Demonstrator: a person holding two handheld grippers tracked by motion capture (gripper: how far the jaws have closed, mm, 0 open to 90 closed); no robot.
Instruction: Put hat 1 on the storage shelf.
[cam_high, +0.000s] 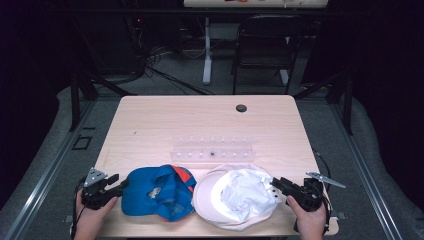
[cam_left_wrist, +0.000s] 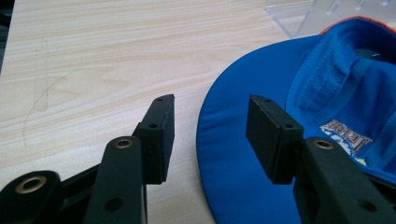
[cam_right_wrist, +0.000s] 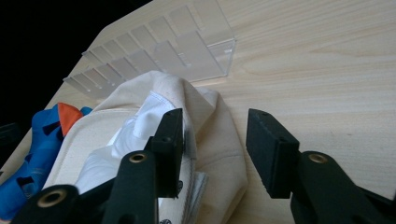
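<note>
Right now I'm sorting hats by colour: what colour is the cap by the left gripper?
Blue cap, orange trim; clearest in the high view.

Lighting's pretty uneven in the high view: the table (cam_high: 200, 120) is lit from above and reads bright, while the room around it drops to near black at both sides. The white cap (cam_high: 235, 196) is blown out, hardly any fold detail. That shot is soft and a bit grainy overall. Both gripper views are sharper, wood grain is crisp, though the black jaws up close go slightly soft. The clear acrylic rack (cam_right_wrist: 159, 46) catches pale glare. Shadows under the blue cap (cam_left_wrist: 261, 140) are soft.
</note>
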